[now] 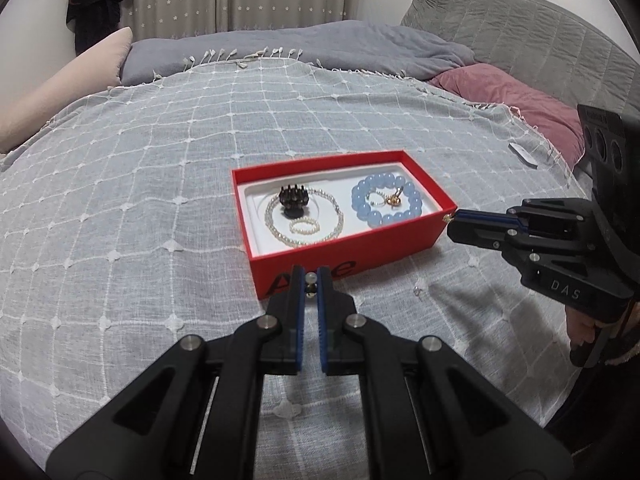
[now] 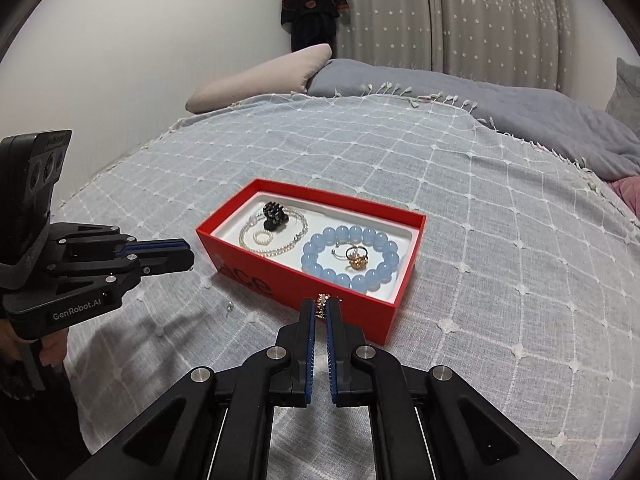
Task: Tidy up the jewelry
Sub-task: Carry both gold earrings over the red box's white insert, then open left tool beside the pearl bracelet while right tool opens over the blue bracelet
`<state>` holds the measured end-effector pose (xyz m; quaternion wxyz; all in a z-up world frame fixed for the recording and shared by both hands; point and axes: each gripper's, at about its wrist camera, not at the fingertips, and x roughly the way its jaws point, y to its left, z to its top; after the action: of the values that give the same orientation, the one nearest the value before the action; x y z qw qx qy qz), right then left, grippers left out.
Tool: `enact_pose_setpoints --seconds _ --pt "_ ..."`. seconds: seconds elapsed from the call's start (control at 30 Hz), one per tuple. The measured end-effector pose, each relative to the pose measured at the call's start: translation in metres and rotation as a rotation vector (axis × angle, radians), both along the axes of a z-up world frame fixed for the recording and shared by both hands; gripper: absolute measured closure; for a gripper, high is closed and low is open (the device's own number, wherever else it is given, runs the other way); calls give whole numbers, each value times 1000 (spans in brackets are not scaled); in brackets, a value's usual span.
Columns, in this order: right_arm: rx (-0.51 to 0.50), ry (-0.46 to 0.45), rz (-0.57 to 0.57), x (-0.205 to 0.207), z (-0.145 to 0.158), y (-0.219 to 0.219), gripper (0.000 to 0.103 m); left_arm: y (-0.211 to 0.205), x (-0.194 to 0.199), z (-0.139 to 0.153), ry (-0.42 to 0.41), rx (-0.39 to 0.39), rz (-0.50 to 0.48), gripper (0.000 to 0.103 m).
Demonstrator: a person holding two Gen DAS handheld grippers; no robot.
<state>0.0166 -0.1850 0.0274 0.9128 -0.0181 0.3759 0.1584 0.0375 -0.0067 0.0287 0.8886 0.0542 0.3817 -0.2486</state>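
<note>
- Red card made the box (image 1: 352, 248), which lay open on the grey bedspread (image 1: 140, 184), with its long axis running from about 8 o'clock to 2 o'clock in the left wrist view.
- The left gripper (image 1: 311, 280) had its jaws narrow and pinched a small pearl piece (image 1: 311, 279); the box wall was just beyond it, at 12 o'clock.
- The right gripper (image 2: 321, 307) was also narrow and held a small sparkly piece (image 2: 321, 303), close to the near wall of the box, also at 12 o'clock.
- I judged both hands almost equally near; the right one was at the end with the blue beads, the left one nearer the pearl end.
- In the white tray (image 1: 256, 200), one end held a pearl necklace (image 1: 340, 220), a small pearl ring (image 1: 304, 226) and a black clip (image 1: 293, 199).
- The other end held a blue bracelet (image 1: 386, 200), and inside its circle lay a gold ring (image 1: 394, 199) and a thin ring (image 1: 376, 199).
- One tiny loose piece (image 1: 418, 290) lay on the bedspread near the box, between the two grippers; I could not tell what it was.
- The next move, I think, needs each piece lifted over the wall and lowered inside.
</note>
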Motion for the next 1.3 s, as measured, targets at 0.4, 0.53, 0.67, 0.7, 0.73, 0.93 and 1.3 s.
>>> enact_pose_setpoints --seconds 0.4,0.53,0.67,0.7,0.73,0.93,1.3 --pt "53 -11 -23 20 7 6 98 -13 18 7 2 -36 19 96" --pt "76 -3 -32 29 3 6 98 -19 25 6 6 -46 21 96" --pt "93 8 -45 39 -2 5 98 -25 31 4 11 -54 24 96" --pt "98 14 -49 41 -3 4 98 -26 33 3 12 -56 27 96" --pt "102 18 -52 43 -4 4 98 -27 35 2 12 -58 32 96" --pt "106 32 -62 48 -9 3 98 -31 45 -6 20 -59 60 96" --pt "109 57 -74 47 -11 -3 91 -35 43 -6 13 -42 47 85"
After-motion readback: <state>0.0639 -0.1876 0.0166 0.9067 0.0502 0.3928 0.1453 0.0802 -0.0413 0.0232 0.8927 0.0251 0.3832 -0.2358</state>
